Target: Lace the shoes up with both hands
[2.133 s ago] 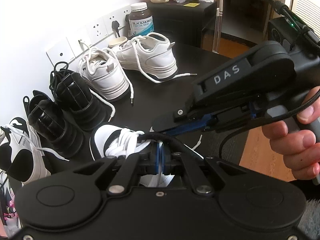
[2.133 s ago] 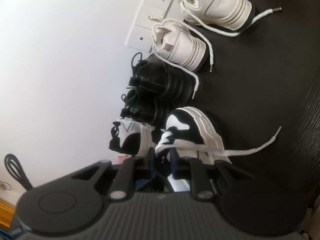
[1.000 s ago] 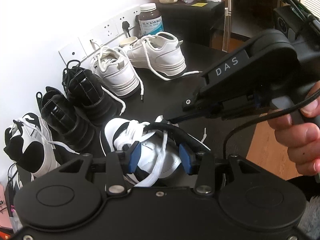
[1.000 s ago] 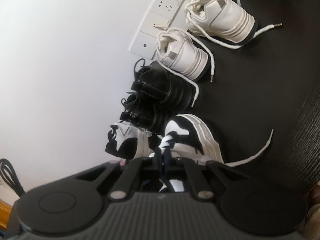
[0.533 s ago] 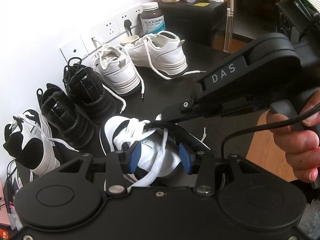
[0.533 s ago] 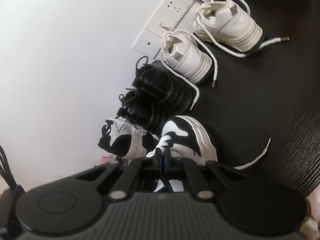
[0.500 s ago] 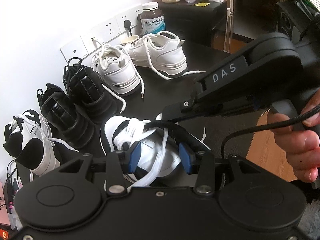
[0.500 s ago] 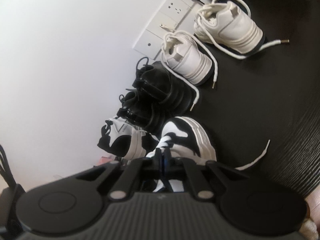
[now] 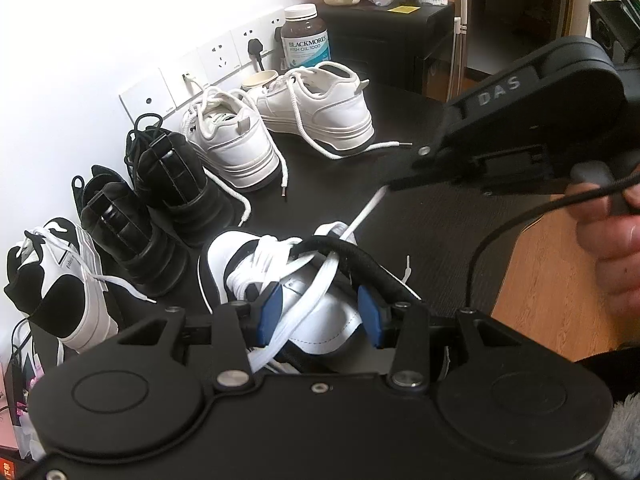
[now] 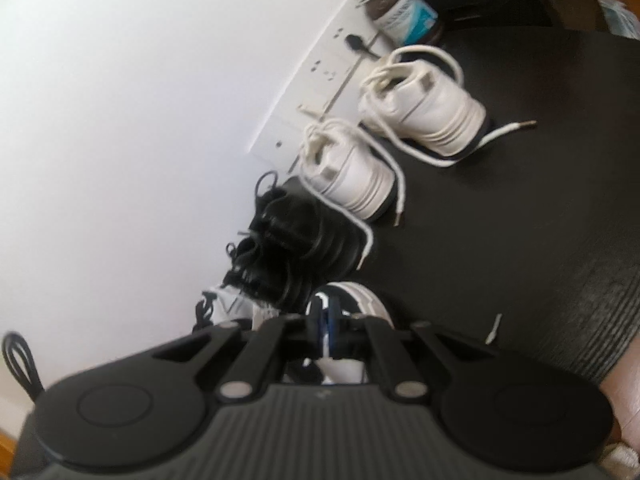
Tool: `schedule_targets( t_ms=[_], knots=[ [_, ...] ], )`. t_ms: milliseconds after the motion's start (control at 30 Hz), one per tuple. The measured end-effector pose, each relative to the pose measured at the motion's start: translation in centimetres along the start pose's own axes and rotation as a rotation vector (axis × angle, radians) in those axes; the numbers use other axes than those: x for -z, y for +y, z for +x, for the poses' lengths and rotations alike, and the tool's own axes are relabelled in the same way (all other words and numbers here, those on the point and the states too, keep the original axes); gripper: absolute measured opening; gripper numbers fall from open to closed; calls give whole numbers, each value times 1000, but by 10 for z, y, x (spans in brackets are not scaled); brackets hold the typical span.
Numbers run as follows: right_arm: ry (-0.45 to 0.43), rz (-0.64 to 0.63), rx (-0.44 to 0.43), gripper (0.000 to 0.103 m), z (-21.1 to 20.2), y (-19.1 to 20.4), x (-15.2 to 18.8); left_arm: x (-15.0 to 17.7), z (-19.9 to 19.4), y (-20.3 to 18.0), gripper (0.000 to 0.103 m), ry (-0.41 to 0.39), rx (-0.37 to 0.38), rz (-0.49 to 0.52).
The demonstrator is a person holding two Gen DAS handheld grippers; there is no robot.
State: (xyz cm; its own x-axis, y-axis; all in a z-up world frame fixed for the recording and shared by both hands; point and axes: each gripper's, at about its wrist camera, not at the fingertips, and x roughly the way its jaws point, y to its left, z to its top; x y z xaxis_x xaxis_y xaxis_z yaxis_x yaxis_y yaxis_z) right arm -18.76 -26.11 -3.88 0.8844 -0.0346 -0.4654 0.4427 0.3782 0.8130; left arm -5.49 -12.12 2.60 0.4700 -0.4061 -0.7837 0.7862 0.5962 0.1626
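Note:
A black-and-white sneaker (image 9: 240, 256) lies on the dark table (image 9: 328, 184), right under my left gripper (image 9: 318, 314). That gripper is open, its blue pads (image 9: 268, 312) standing apart over the shoe's collar. A loose white strand runs between them untouched. My right gripper (image 9: 394, 188) hangs above and to the right of the shoe, shut on the white lace (image 9: 366, 210). The lace stretches taut from the eyelets up to its tip. In the right wrist view, the right gripper (image 10: 326, 322) has its pads pressed together over the sneaker (image 10: 360, 300). A hand holds its handle.
Along the wall stand two white sneakers (image 9: 316, 104) (image 9: 228, 140), two black boots (image 9: 172, 176) (image 9: 120, 228) and another black-and-white sneaker (image 9: 60, 280). A pill bottle (image 9: 306, 40) and wall sockets (image 9: 216, 56) are behind them. The table edge and wooden floor (image 9: 540, 260) lie to the right.
My left gripper let go of the lace two seconds ago and has since kept still. My right gripper has risen away to the right, drawing the lace taut; the loose end on the table shortened.

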Motion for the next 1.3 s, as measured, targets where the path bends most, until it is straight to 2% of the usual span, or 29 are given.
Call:
schedule_targets(
  t_ms=[133, 267, 367, 467, 533, 567, 600, 800, 933, 1000, 1067, 1233, 1300],
  knots=[
    [-41, 43, 22, 2, -12, -12, -6, 1, 0, 1, 43, -1, 3, -3],
    [-45, 72, 44, 2, -17, -20, -6, 1, 0, 1, 43, -3, 2, -4],
    [-13, 89, 48, 3, -15, -23, -3, 2, 0, 2, 43, -5, 2, -11],
    [45, 131, -14, 7, -12, -24, -4, 3, -1, 3, 43, -7, 4, -21],
    [55, 157, -48, 19, -12, -23, -4, 3, -1, 3, 43, -9, 3, -26],
    [54, 163, -59, 32, -11, -21, -4, 3, -1, 3, 43, -10, 3, -29],
    [58, 165, -64, 36, -10, -19, -4, 4, -1, 3, 43, -10, 3, -31],
    [164, 177, -78, 36, 16, -10, 6, 5, -2, 3, 43, -15, 1, -42],
    [166, 172, -62, 34, 29, -6, 10, 6, -2, 4, 43, -20, 2, -52],
    [155, 154, -66, 15, 31, -4, 11, 6, -2, 4, 43, -23, 5, -58],
    [144, 137, -71, 5, 32, -1, 11, 7, -3, 5, 43, -27, 11, -61],
    [131, 117, -76, 3, 28, 1, 9, 10, -21, 16, 45, -86, 39, -86],
    [130, 119, -73, 3, 26, -1, 8, 13, -31, 26, 55, -122, 28, -122]
  ],
)
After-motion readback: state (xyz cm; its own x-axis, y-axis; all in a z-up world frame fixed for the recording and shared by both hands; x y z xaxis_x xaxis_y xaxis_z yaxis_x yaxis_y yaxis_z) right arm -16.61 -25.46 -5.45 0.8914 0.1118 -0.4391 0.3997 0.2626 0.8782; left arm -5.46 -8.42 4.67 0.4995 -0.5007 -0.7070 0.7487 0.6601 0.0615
